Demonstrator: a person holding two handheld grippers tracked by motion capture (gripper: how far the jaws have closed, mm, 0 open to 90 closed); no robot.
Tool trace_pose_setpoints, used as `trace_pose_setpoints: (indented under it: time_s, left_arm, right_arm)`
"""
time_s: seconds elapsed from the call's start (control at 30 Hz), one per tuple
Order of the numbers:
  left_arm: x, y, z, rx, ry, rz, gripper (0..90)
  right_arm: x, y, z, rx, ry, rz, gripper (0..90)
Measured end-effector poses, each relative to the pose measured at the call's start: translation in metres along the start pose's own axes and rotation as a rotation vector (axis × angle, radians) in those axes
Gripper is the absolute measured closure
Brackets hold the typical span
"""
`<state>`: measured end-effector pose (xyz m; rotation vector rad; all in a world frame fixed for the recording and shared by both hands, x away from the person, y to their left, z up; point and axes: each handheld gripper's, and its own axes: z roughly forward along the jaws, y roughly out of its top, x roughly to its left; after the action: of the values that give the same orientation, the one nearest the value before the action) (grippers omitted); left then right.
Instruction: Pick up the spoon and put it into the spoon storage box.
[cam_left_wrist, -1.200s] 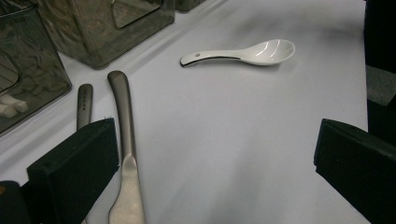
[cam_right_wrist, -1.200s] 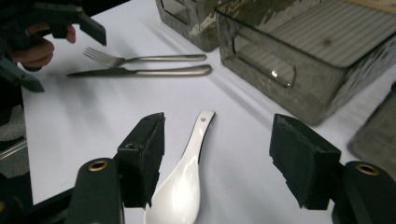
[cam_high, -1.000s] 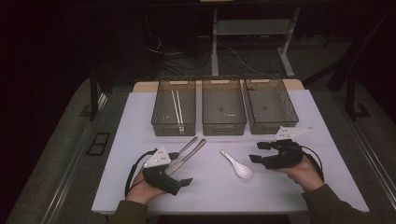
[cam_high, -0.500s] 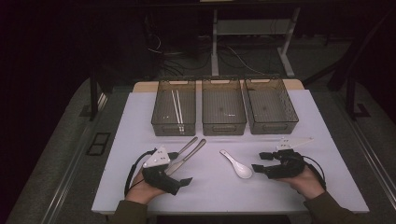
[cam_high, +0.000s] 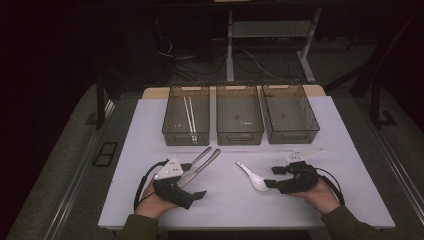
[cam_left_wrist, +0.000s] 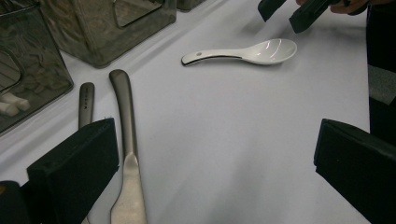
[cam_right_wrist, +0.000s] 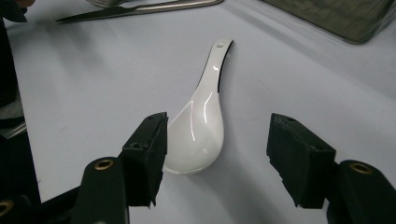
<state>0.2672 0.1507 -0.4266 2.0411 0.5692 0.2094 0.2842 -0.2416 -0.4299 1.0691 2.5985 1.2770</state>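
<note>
**A:** Coming down on the white spoon (cam_right_wrist: 198, 128) with my right gripper (cam_high: 274, 176). A second ago that hand sat higher and nearer the right-hand bin; now it's low on the table with the spoon's bowl between my jaws. They're standing wide, not pinching anything yet: the left pad looks just beside the bowl's edge, the right pad is well clear. So I'd say the reach is about done and the grab is what's left.

**B:** And your other hand?

**A:** Left gripper (cam_high: 196, 187) is parked, jaws spread wide, holding nothing. Two metal utensils (cam_left_wrist: 123, 140) lie side by side right next to it, handles pointing toward the bins.

**B:** Anything in the way?

**A:** Not really. The spoon lies flat in the middle of the table (cam_high: 225, 200), handle angled away toward the three clear bins (cam_high: 240, 120) at the far edge. The left bin already has chopsticks (cam_high: 190, 114) in it. My worry is the glossy curved bowl; I reckon it could skid out when I squeeze.
</note>
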Motion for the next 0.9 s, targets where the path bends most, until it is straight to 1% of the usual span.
trace_pose_setpoints:
  time_s: [0.1,0.13,0.17,0.43,0.47,0.6,0.9]
  left_arm:
    - [0.000,0.000,0.000,-0.001,-0.001,-0.002,0.0]
    - [0.000,0.000,0.001,0.005,-0.002,0.003,0.0]
    - [0.001,0.000,0.001,0.007,-0.002,0.008,0.0]
    - [0.000,-0.001,0.002,0.012,-0.003,-0.001,0.0]
    - [0.000,-0.001,0.002,0.010,-0.004,-0.001,0.0]
    - [0.000,-0.001,0.002,0.009,-0.004,-0.002,0.0]
    - [0.001,-0.001,0.002,0.009,-0.004,-0.001,0.0]
  right_arm:
    - [0.001,0.000,0.003,0.014,0.001,0.000,38.2]
    - [0.002,0.000,0.004,0.012,0.003,-0.004,38.2]
    - [0.002,0.001,0.005,0.020,0.003,-0.005,38.4]
    - [0.003,0.001,0.014,0.043,0.010,-0.007,38.9]
    - [0.003,0.001,0.015,0.046,0.009,-0.014,39.0]
    - [0.004,0.001,0.018,0.056,0.012,-0.018,39.4]
    - [0.006,0.000,0.023,0.088,0.017,-0.030,43.9]
